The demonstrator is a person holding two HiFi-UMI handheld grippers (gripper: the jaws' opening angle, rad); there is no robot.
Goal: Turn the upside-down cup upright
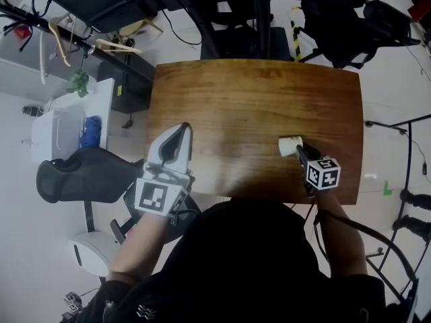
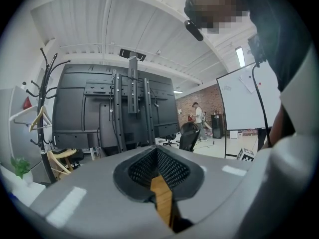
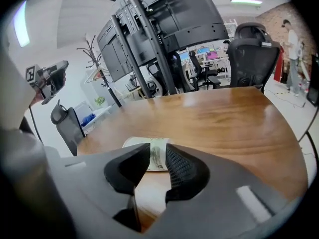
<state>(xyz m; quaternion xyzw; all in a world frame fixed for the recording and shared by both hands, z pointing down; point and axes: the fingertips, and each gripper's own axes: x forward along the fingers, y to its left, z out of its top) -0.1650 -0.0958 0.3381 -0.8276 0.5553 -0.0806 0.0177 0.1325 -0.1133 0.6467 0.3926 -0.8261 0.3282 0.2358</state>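
1. Black chair (image 1: 81, 173) is seen at the far left of the head view, off the table, with a white cabinet (image 1: 67, 123) just above it in the picture.
2. At the left edge of the wooden table (image 1: 249, 106) the left gripper (image 1: 176, 134) is held, its marker cube (image 1: 160, 197) toward the person.
3. In the left gripper view, the left gripper (image 2: 157, 153) is seen with its jaws pressed together at the tips. Nothing is held between them, and only a strip of the table (image 2: 162, 198) shows through the slit below.
4. Beyond those jaws a black monitor stand (image 2: 129, 108) and a coat rack (image 2: 42, 108) are seen.
5. Toward the table's right side and near its front edge, the white cup (image 1: 289, 145) is seen, apparently lying on its side. Which end is open cannot be told.
6. The cup (image 3: 134, 143) is pinched by the right gripper (image 3: 158, 151), with a pad against each side of it and its labelled wall showing in the narrow gap.
7. In the head view the right gripper (image 1: 301, 152) is angled down at the cup, with its marker cube (image 1: 323, 173) behind it.
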